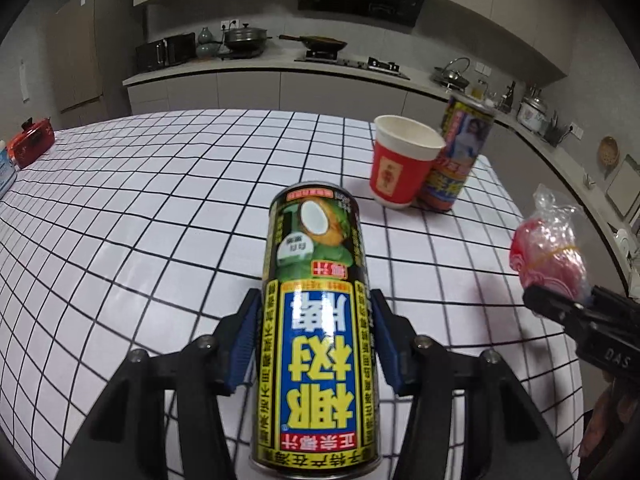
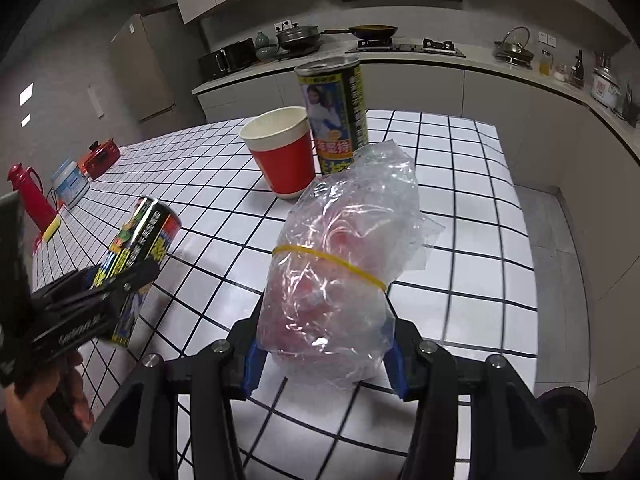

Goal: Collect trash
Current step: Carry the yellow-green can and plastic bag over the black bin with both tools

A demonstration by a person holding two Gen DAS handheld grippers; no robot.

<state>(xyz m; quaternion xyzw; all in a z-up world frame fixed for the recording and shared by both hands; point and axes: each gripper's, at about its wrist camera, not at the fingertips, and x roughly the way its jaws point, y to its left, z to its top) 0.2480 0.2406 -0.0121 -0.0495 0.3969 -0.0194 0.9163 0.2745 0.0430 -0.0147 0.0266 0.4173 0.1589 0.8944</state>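
Note:
My left gripper is shut on a coconut-drink can, black, yellow and blue, held above the checked tablecloth. It also shows in the right wrist view at the left. My right gripper is shut on a clear plastic bag with red contents and a yellow rubber band. The bag shows in the left wrist view at the right. A red paper cup stands upright on the table beside a second upright can.
A red box, a white tub and a red flask stand along the table's far left. Kitchen counters with hob, pans and kettles run behind. The table's right edge drops to the floor.

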